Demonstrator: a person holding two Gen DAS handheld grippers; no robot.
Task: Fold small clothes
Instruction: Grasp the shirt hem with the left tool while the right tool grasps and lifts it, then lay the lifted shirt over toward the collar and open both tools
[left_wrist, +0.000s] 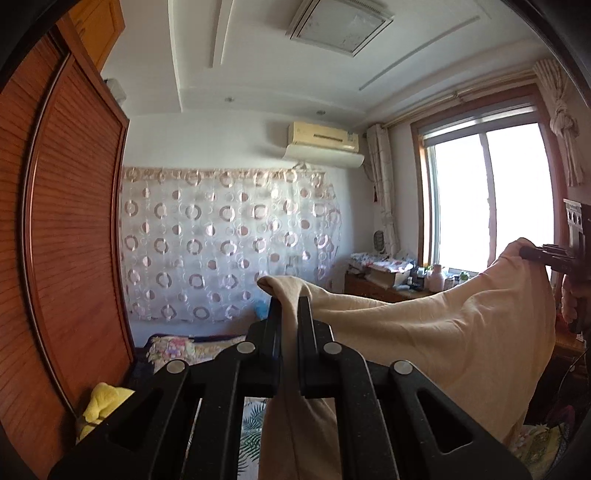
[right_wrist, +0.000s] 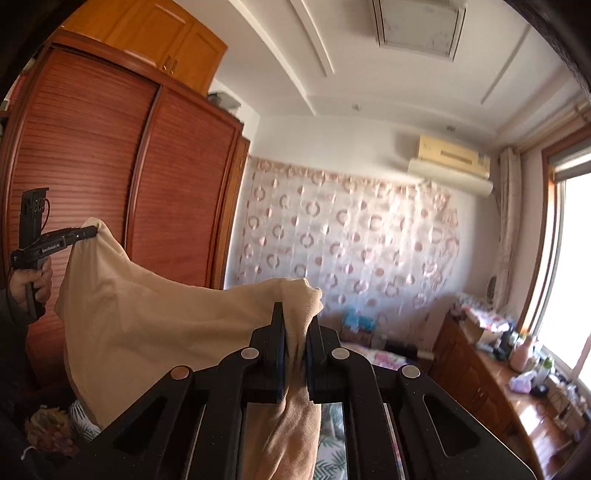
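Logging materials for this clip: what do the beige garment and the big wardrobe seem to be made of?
The beige garment, pinched by the left gripper and right gripper, looks like a soft matte knit, probably cotton: it sags and creases between them. The wardrobe looks like glossy reddish-brown wood or veneer, with fine horizontal slats on its doors.

Your left tongs: matte black plastic, two flat parallel fingers on scissor-like link arms, four round silver rivets across the linkage. Right tongs: same build, blue pads on the inner faces. The left unit (seen from the right wrist camera) has a pistol grip, white lettering, a thin red cable. Your left hand: bare skin, dark sleeve.
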